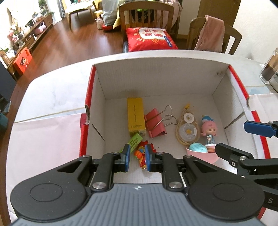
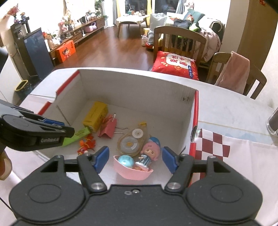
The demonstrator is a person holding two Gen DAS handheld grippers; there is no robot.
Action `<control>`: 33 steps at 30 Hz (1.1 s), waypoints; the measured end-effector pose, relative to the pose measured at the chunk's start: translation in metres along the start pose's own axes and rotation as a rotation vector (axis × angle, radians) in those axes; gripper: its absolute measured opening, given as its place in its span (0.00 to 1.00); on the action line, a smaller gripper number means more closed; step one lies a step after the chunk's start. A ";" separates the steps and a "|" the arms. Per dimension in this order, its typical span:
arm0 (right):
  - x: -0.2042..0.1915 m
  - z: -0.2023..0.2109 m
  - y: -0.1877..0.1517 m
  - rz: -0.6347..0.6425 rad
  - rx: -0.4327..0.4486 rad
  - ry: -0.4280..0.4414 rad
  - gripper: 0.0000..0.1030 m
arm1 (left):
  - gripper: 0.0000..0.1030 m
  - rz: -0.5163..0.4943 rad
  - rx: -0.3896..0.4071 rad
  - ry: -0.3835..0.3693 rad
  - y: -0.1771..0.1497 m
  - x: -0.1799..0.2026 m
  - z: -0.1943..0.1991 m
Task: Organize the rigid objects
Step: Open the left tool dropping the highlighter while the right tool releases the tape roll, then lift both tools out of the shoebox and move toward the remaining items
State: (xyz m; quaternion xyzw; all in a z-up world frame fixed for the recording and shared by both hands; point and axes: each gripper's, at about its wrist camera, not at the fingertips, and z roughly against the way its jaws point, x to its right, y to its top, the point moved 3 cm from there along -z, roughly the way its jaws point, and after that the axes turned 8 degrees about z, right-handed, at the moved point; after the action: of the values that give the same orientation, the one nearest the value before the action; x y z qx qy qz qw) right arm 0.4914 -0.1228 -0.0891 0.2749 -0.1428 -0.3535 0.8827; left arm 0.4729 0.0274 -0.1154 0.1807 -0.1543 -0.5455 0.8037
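A cardboard box (image 1: pixel 156 76), white inside and red outside, stands open on the table. On its floor lie a yellow carton (image 1: pixel 135 118), a pink binder clip (image 1: pixel 156 124), a correction tape roller (image 1: pixel 186 129), a green tube (image 1: pixel 134 141) and a red-orange toy (image 1: pixel 139 153). A pink-haired doll (image 2: pixel 150 153) leans in a pink bowl (image 2: pixel 133 171) beside a blue ball (image 2: pixel 125 160). My left gripper (image 1: pixel 137 156) hovers shut above the toy, which lies on the floor unheld. My right gripper (image 2: pixel 135 159) stands open above the bowl without touching it.
Wooden chairs (image 1: pixel 146 10) with a red cushion (image 1: pixel 151 39) stand beyond the table's far edge. A glass jar (image 1: pixel 269 69) stands at the right. A red checkered cloth (image 2: pixel 213 144) lies right of the box, a pale pink mat (image 1: pixel 45 139) on its left.
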 end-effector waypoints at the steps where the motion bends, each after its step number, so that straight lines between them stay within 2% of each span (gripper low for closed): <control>1: -0.001 0.003 0.000 0.002 0.007 0.004 0.66 | 0.16 0.003 0.005 -0.005 -0.001 0.000 0.005; 3: -0.003 0.012 0.000 0.010 0.023 0.010 0.66 | 0.16 0.009 0.017 -0.014 -0.003 0.000 0.013; 5: -0.005 0.021 -0.001 0.020 0.040 0.014 0.76 | 0.16 0.007 0.028 -0.019 -0.006 0.001 0.021; 6: -0.006 0.026 -0.001 0.025 0.048 0.016 0.78 | 0.16 0.004 0.034 -0.023 -0.007 0.001 0.025; 12: -0.010 0.047 -0.004 0.033 0.076 0.036 0.79 | 0.16 0.017 0.063 -0.059 -0.021 0.002 0.051; 21: -0.020 0.076 -0.013 0.064 0.109 0.057 0.87 | 0.17 0.027 0.114 -0.095 -0.038 -0.001 0.085; 22: -0.021 0.079 -0.014 0.064 0.112 0.061 0.87 | 0.19 0.027 0.120 -0.096 -0.040 -0.001 0.088; 25: -0.023 0.088 -0.018 0.070 0.126 0.070 0.89 | 0.39 0.035 0.143 -0.114 -0.046 -0.002 0.100; 26: -0.023 0.091 -0.020 0.075 0.131 0.073 0.90 | 0.53 0.039 0.154 -0.121 -0.049 -0.003 0.104; 27: -0.024 0.094 -0.022 0.080 0.134 0.074 0.91 | 0.61 0.042 0.168 -0.127 -0.051 -0.003 0.109; 31: -0.026 0.107 -0.030 0.092 0.151 0.080 0.93 | 0.63 0.038 0.193 -0.128 -0.060 0.000 0.122; 33: -0.027 0.113 -0.034 0.095 0.160 0.084 0.95 | 0.68 0.035 0.204 -0.127 -0.065 0.000 0.128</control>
State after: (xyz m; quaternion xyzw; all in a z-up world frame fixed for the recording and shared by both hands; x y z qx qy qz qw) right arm 0.4037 -0.1675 -0.0191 0.3521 -0.1462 -0.2867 0.8789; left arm 0.3626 -0.0100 -0.0314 0.2240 -0.2626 -0.5230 0.7793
